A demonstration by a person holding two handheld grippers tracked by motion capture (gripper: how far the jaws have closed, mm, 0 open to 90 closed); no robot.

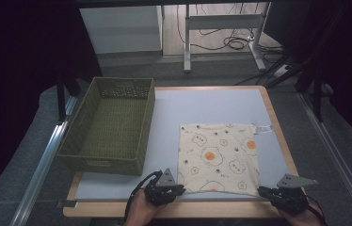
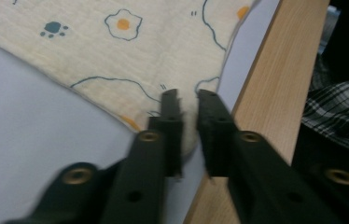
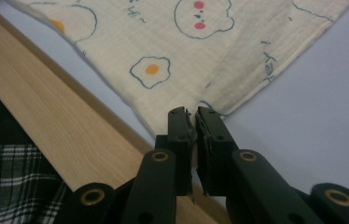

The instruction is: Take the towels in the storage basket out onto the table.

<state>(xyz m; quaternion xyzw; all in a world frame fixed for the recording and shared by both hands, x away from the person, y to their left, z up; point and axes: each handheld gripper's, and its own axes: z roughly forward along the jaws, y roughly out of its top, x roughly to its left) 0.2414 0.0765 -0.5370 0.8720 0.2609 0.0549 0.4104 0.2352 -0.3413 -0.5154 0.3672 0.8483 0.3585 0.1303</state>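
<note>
Cloth (image 1: 219,157), cream with fried-egg and bear print, lies flat on the right half of the tabletop (image 1: 197,106), near edge just by the wooden rim; white tag at its far right corner. Left gripper (image 1: 176,189) has its fingers (image 2: 170,119) pinched narrow on the near left corner, fabric bunched between them. Right gripper (image 1: 264,191) likewise: fingers (image 3: 179,128) close together on the near right corner, a thin bit of hem caught between.

Risks, judged from here:
- both grips sit at the very tip of each corner, so a quick lift could pull the hem out, right side first since less cloth is in there
- uneven lift of the two hands would skew any fold and leave edges mismatched
- fingers sit low at the rim; dragging could snag on the wooden edge
- green woven basket (image 1: 110,123) stands empty, well left of the cloth; a swinging cloth could brush its wall.
</note>
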